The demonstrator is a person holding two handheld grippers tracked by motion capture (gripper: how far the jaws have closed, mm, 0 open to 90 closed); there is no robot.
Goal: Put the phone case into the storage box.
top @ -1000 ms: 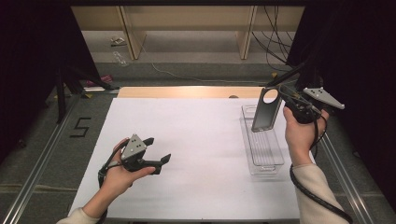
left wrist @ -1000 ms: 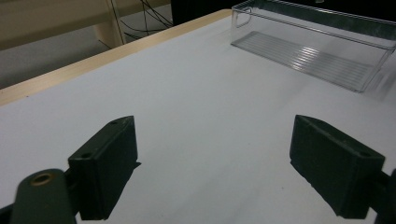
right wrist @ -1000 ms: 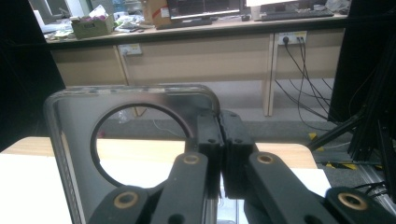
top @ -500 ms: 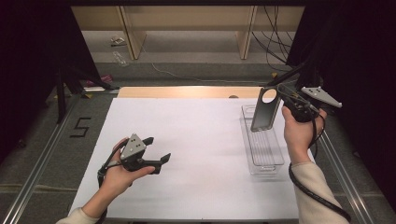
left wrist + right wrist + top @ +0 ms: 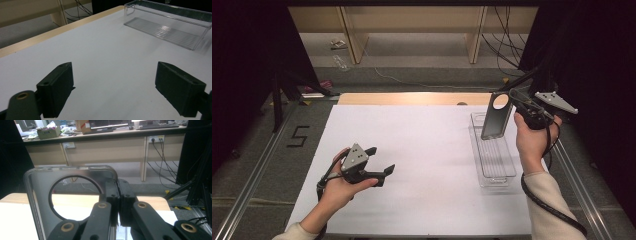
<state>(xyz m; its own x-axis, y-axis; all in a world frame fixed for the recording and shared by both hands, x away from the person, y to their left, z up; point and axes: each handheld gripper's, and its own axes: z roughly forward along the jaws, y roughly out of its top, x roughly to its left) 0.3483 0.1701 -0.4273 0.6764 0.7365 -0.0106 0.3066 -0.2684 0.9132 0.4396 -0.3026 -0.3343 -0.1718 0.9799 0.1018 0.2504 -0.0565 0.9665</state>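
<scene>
White counter [image 5: 422, 150]. Clear bin [image 5: 494, 155] near right edge, lengthwise. Grey lid [image 5: 497, 116] with round hole, upright over bin's far end, pinched by shut right tongs [image 5: 515, 104]. Left tongs [image 5: 382, 161] near front-left corner, wide open, empty.

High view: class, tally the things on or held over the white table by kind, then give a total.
Hand-held gripper: 2, left and right
Clear plastic bin: 1
Phone case: 1
Total: 4
</scene>
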